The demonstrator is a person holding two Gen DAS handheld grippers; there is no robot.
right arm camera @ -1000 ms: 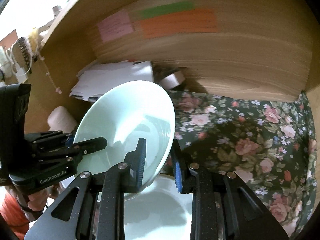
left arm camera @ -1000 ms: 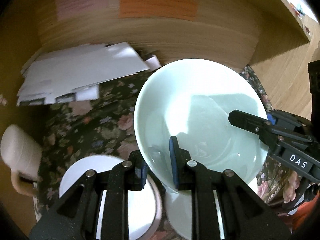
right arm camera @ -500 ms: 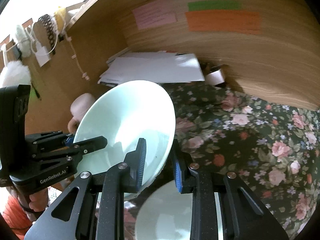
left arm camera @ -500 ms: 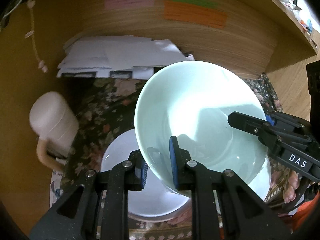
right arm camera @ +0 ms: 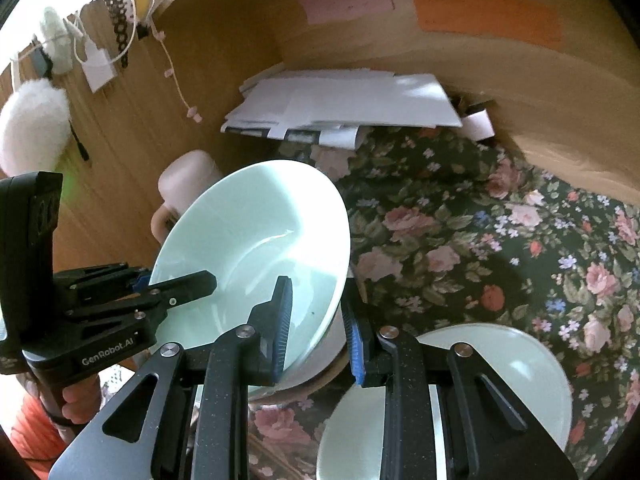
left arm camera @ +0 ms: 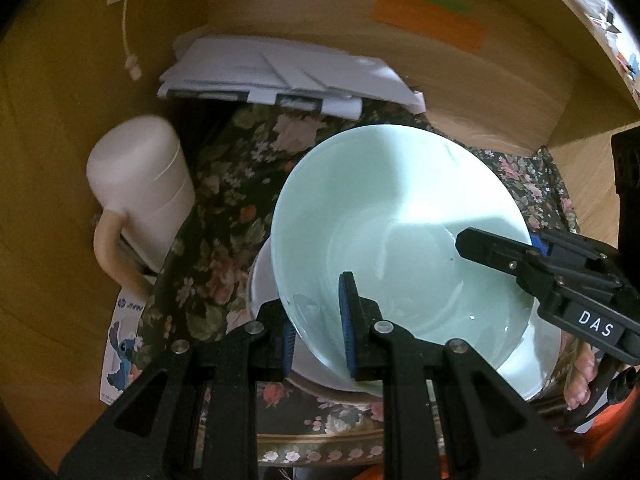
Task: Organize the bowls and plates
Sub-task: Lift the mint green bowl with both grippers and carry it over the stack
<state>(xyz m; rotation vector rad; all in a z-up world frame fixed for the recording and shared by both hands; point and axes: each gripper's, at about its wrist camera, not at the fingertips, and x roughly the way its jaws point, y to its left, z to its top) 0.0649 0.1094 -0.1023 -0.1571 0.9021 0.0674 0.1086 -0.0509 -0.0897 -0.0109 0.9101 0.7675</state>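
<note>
Both claws, left claw (left arm camera: 318, 320) and right claw (right arm camera: 318, 328), carried the clamped pale-green bowl (left arm camera: 400, 240) leftward over the white plate (left arm camera: 264, 280); next, lower it squarely.

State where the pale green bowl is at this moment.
The pale green bowl is held tilted between both tools above a white dish, right of the pink mug on the floral cloth.

White plate (left arm camera: 262, 280) mostly hidden under bowl (left arm camera: 400, 232)
</note>
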